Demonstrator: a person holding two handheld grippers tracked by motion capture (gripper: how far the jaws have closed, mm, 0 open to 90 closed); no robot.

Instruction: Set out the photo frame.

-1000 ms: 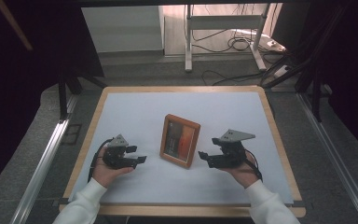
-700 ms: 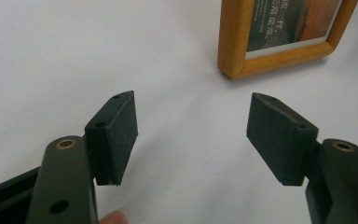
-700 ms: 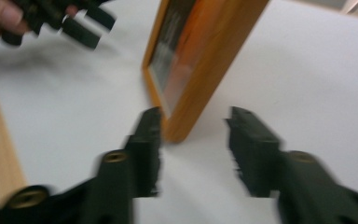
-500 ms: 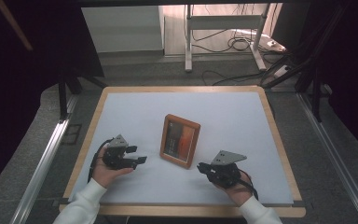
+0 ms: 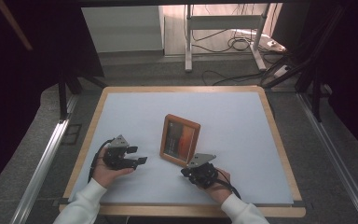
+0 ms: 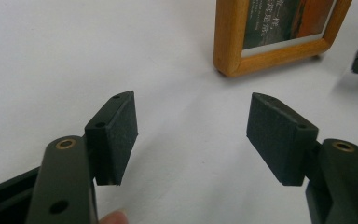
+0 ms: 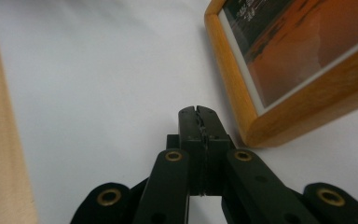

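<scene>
Right tool [image 5: 184, 171] dropped beside picture frame [image 5: 180, 140], jaws just closed, empty; left tool [image 5: 141, 156] wide open, empty

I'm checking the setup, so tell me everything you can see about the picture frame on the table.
The picture frame is rectangular, of orange-brown wood with rounded corners, holding a print in dark and orange tones with a pale border. It stands near the middle of the white table, leaning back. Nothing grips it; the shut right gripper sits close by its near corner.

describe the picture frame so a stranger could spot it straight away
On the white table with a pale wooden rim, look near the middle, between the two hand-held tools. The picture frame is the sole orange-brown wooden rectangle there, holding a dark and orange picture.
</scene>
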